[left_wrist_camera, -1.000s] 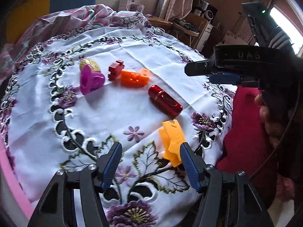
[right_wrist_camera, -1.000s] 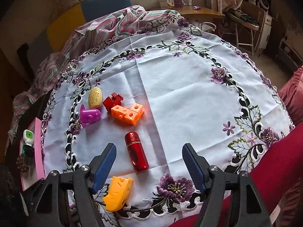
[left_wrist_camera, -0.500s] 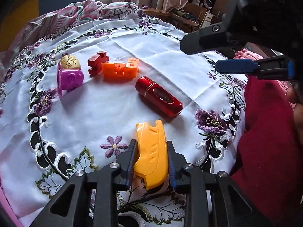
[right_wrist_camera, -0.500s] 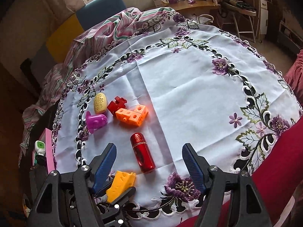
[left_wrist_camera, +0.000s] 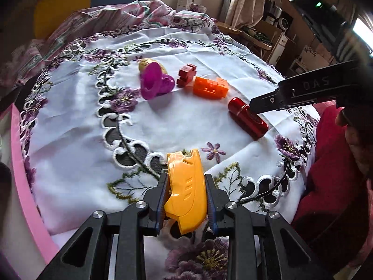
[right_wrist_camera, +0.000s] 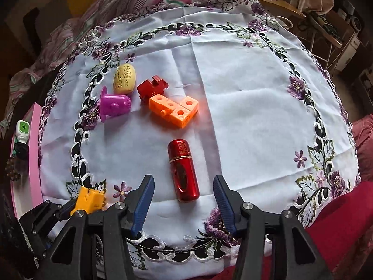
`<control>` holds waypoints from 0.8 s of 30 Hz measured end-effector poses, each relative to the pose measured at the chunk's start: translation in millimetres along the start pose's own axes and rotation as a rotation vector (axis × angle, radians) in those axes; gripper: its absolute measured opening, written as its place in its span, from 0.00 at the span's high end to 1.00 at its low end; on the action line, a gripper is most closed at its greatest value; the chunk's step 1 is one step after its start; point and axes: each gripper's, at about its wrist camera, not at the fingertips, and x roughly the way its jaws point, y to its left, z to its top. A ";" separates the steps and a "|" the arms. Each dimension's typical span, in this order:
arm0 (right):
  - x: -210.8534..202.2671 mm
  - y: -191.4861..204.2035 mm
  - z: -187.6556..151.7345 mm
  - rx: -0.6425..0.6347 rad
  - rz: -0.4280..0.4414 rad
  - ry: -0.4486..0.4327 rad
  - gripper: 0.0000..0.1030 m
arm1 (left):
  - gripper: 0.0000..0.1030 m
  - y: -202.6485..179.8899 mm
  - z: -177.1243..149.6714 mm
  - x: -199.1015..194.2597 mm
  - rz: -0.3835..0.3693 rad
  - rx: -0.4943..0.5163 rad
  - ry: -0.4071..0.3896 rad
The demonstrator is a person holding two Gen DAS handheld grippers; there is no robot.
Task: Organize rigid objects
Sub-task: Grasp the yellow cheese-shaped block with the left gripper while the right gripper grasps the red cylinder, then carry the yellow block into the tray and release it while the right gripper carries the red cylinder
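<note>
- Yellow plastic piece (left_wrist_camera: 186,191), left wrist view: clamped between both pads of the left gripper (left_wrist_camera: 186,200), which has closed onto it; whether it has left the embroidered tablecloth (left_wrist_camera: 186,126) cannot be told. One item in hand.
- Same view, further back: magenta cup-shaped toy (left_wrist_camera: 156,82) on its side, a beige egg (left_wrist_camera: 145,64) mostly hidden behind it, a dark red block (left_wrist_camera: 186,74) and an orange linked block (left_wrist_camera: 210,87) close together in a loose cluster. No tray or bin shows, so the sorting destination is unknown.
- Same view, right: red cylinder (left_wrist_camera: 247,117) lying on the cloth, one black finger (left_wrist_camera: 275,100) of the right gripper crossing in front of its upper side; contact cannot be judged from here. A hand (left_wrist_camera: 356,140) is cut off at the frame edge.
- Right wrist view: right gripper (right_wrist_camera: 184,200) with jaws partly apart and just narrowing, the red cylinder (right_wrist_camera: 184,170) lying lengthwise between the blue pads (right_wrist_camera: 144,203) without either pressing it (a grasp judged under way, not made).
- Same view: egg (right_wrist_camera: 124,79), magenta toy (right_wrist_camera: 114,105), red block (right_wrist_camera: 152,87) and orange block (right_wrist_camera: 174,110) untouched; four pieces left on the cloth, judged the bulk of the work.
- Same view, lower left: the yellow piece (right_wrist_camera: 89,199) in the left gripper (right_wrist_camera: 74,206), largely masked by black framework; a pink edge (right_wrist_camera: 35,154) with small objects beyond it, too small to name.
</note>
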 end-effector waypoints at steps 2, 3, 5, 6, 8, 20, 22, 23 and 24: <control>6.9 5.6 5.4 0.000 -0.011 0.018 0.48 | 0.71 5.9 -3.7 -9.0 0.017 -0.009 -0.015; 12.5 8.6 7.7 -0.002 -0.024 0.036 0.48 | 0.71 6.6 -4.5 -11.7 0.024 -0.011 -0.022; 24.5 14.0 11.1 -0.005 -0.062 0.063 0.48 | 0.71 9.0 -6.8 -20.3 0.026 -0.013 -0.036; 31.9 15.1 12.1 -0.001 -0.080 0.092 0.48 | 0.71 10.1 -7.2 -24.9 0.026 -0.013 -0.045; 43.8 13.7 13.1 0.026 -0.081 0.140 0.48 | 0.71 11.9 -7.8 -33.2 0.028 -0.018 -0.065; 49.3 73.8 4.8 -0.194 -0.061 0.019 0.76 | 0.71 41.0 -18.3 -80.5 0.075 -0.077 -0.149; 45.2 104.7 -3.9 -0.316 -0.067 -0.046 0.76 | 0.71 52.9 -21.0 -89.8 0.093 -0.113 -0.160; 43.7 119.1 -7.8 -0.361 -0.054 -0.072 0.76 | 0.71 58.7 -23.1 -94.6 0.101 -0.131 -0.165; 42.1 131.1 -11.4 -0.396 -0.045 -0.098 0.76 | 0.71 64.7 -25.4 -100.2 0.109 -0.149 -0.171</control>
